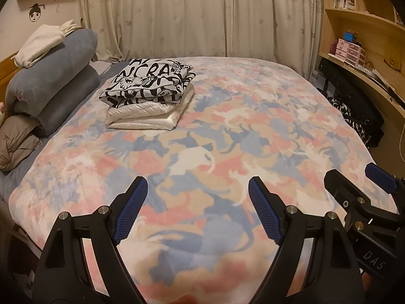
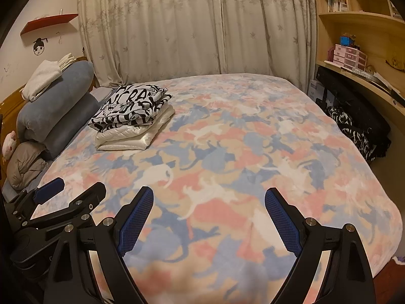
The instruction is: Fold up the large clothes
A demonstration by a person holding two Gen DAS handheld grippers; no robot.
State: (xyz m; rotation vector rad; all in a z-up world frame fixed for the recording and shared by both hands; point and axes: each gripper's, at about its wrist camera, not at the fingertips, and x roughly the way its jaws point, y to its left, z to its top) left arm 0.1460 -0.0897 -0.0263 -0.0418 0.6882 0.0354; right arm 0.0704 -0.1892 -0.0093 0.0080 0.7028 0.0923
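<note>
Left gripper point(image 1: 197, 186) and right gripper point(image 2: 208, 196) both spread, empty, above blanket point(image 1: 227, 131); folded clothes point(image 1: 149, 86) upper left.

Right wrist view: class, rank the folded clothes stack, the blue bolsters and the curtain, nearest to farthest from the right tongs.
From the right tongs:
1. Folded clothes stack, ahead left on the bed.
2. Blue bolsters, far left by the headboard.
3. Curtain, behind the bed.

The blanket point(image 1: 227, 131) lies open across its near and right parts; folded clothes point(image 1: 149, 93) and rolled bedding point(image 1: 50, 83) crowd the far left.
</note>
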